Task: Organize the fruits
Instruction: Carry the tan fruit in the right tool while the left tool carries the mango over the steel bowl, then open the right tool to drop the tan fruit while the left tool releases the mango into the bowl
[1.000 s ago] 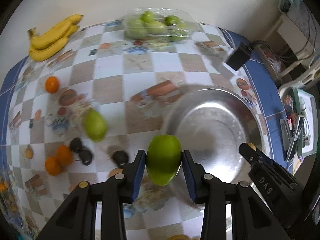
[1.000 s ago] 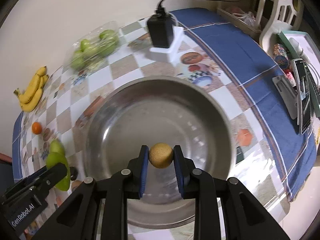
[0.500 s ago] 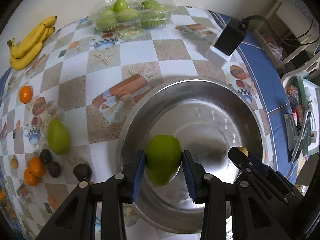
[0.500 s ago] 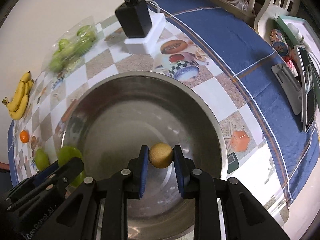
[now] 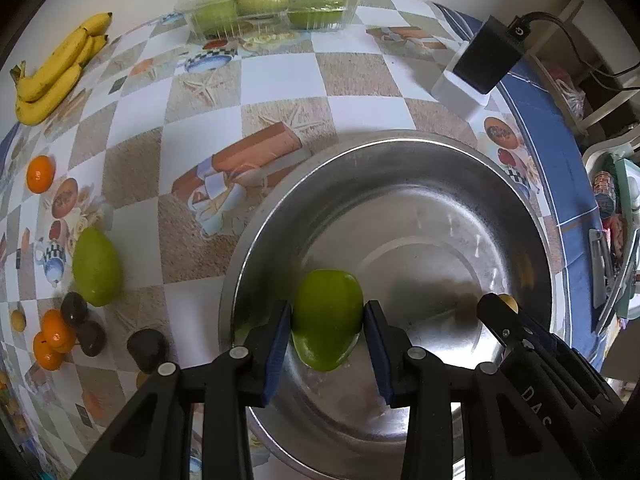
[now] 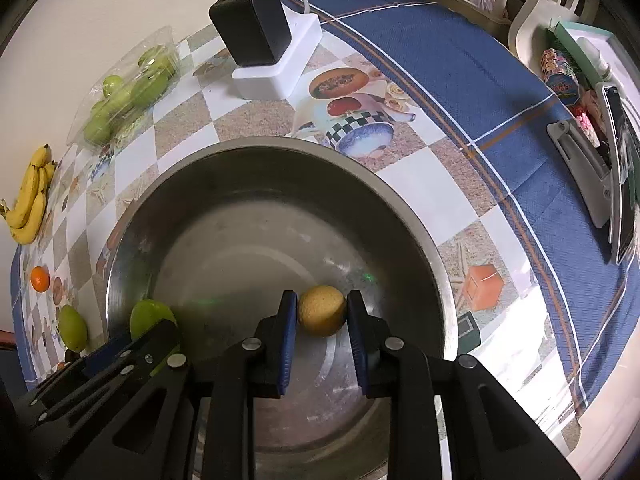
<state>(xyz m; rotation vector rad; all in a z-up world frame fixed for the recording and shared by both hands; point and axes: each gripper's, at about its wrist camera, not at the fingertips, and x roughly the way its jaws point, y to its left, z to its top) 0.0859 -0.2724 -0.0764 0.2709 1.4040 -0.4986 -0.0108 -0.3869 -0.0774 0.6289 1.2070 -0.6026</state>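
We find the left gripper point(image 5: 327, 332) clamped on a large green mango point(image 5: 327, 318), held over the left inner wall of the wide stainless-steel bowl point(image 5: 400, 148); whether the fruit touches the metal we cannot tell. The right gripper point(image 6: 322, 330) grips a small round yellow-brown fruit point(image 6: 322, 316) over the bowl's floor, towards its near side. On the checked oilcloth table point(image 5: 280, 84), a second green mango point(image 5: 96, 266) lies left of the bowl, with dark round fruits point(image 5: 146, 348) and small oranges point(image 5: 54, 340) near the left edge. A bunch of yellow bananas point(image 5: 52, 72) and a clear plastic tray of green fruit point(image 5: 272, 0) sit along the far edge.
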